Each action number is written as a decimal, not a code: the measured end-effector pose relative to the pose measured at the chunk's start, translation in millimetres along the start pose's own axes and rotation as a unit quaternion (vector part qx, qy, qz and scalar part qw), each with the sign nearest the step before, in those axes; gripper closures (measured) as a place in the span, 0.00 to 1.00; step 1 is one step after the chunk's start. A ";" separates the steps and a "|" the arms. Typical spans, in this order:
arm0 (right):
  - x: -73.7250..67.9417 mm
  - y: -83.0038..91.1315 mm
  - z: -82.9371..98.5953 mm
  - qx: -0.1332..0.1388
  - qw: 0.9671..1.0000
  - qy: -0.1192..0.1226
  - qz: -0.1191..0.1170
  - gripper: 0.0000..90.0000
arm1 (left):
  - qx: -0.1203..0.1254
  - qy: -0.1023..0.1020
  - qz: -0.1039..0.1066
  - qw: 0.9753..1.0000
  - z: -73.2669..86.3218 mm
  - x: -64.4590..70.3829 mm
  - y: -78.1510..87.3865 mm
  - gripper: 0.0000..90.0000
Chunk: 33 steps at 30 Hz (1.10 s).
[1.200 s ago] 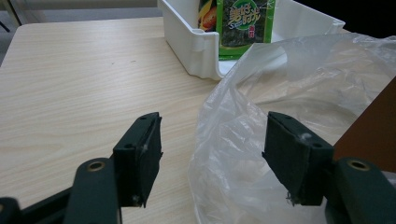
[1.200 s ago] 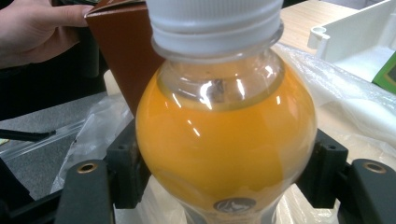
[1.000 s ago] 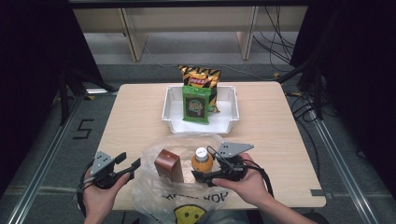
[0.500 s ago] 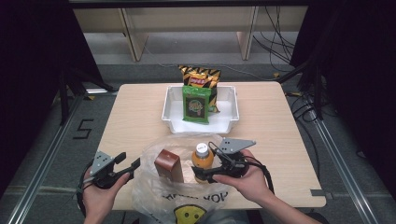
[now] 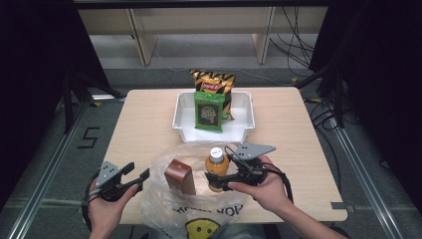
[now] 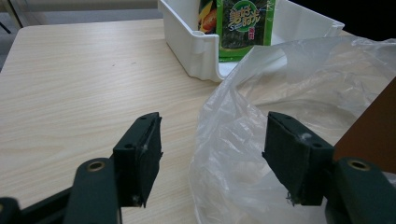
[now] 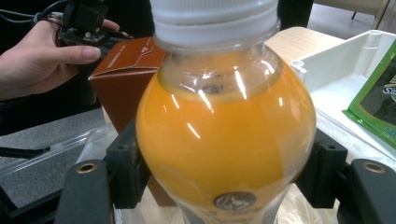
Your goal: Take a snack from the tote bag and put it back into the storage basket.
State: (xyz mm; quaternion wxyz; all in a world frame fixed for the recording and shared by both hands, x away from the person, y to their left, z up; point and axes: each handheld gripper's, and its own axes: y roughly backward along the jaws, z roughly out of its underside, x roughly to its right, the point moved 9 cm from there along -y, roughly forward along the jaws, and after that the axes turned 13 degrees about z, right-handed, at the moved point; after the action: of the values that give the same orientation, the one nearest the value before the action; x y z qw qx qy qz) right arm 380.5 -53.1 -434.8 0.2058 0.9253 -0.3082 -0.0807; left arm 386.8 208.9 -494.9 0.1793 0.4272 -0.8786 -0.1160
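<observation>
A bottle of orange juice with a white cap stands upright inside the mouth of a clear plastic bag at the table's near edge. My right gripper is shut on the bottle, with a jaw on each side of its body. Just left of the bottle, a brown carton stands in the bag. At the bag's left rim my left gripper is open, and the film of the bag lies between its jaws.
A white bin at mid-table holds a green snack packet. A yellow-black chip bag leans at the bin's far side. Bare wood lies left and right of the bin. The table's front edge is close under both hands.
My right gripper has edged slightly up and away with the bottle in it. The left gripper has stayed open in the same spot.
</observation>
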 end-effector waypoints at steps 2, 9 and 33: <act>-1.8 -0.2 -0.4 -0.001 1.000 -0.009 -0.010 0.35 | 0.000 0.000 0.000 1.000 0.0 -0.1 -0.1 0.40; 1.5 -0.2 -5.1 0.010 1.000 -0.002 -0.005 0.35 | 0.000 0.000 0.000 1.000 0.1 -0.2 -0.1 0.40; 13.4 2.2 -18.6 0.016 1.000 -0.005 0.016 0.35 | 0.000 0.000 0.001 1.000 -0.1 -0.5 0.0 0.40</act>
State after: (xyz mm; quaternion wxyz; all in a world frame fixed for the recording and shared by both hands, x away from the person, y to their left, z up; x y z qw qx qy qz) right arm 395.2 -56.7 -417.3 0.1906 0.9231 -0.3249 -0.0768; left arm 387.2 209.2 -495.0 0.1791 0.4268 -0.8789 -0.1157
